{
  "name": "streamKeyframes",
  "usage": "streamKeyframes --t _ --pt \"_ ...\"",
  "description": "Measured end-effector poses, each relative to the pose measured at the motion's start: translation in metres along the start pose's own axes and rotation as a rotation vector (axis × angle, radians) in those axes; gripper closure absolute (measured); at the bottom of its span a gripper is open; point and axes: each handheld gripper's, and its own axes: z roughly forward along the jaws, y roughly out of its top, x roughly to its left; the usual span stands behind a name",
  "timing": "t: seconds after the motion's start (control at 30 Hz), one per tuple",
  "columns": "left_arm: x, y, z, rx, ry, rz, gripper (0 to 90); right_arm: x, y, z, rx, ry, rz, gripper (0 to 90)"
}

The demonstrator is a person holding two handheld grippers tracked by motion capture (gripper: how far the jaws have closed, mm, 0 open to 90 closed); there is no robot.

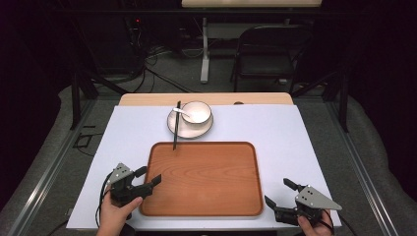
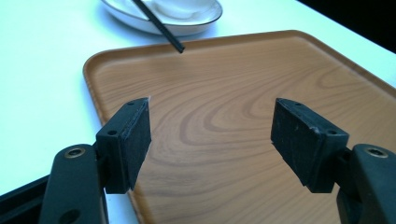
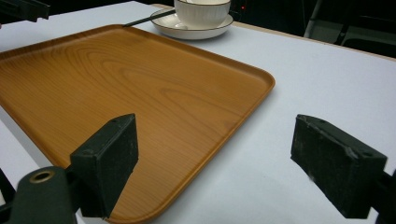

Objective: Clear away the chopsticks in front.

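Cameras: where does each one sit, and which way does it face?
High view: above the near edge, looking forward and down on tray; both hands, left gripper, right gripper.
Left gripper view: on the left gripper, facing across the tray toward the saucer; fingers open.
Right gripper view: on the right gripper, over the tray's corner; fingers open.
Shared: tray, saucer.

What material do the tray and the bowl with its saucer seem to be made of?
The tray looks like wood or a wood-print laminate: brown grain swirls and a smooth, satin surface. The bowl and saucer look like glazed ceramic: glossy white with a thin dark rim line.
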Motion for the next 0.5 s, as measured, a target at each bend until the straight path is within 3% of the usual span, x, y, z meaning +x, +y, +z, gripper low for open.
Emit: streamKeyframes --t 0.1,0.17,0.33,0.5 --pt "0.002 0.003 0.002 0.023 0.014 -0.003 29.1 0.0 0.0 0.0 0.002 0.0 -0.003 14.4" --pt "0.005 0.013 0.005 0.041 0.016 -0.026 29.1 0.0 0.0 0.0 0.0 0.0 -0.002 14.4" --pt "0.01 0.033 0.008 0.036 0.037 0.003 29.4 -0.001 0.0 0.001 -0.001 -0.003 0.004 14.4" --pt "0.014 0.054 0.009 0.029 0.022 -0.007 29.6 0.0 0.0 0.001 0.0 -0.007 0.001 14.4"
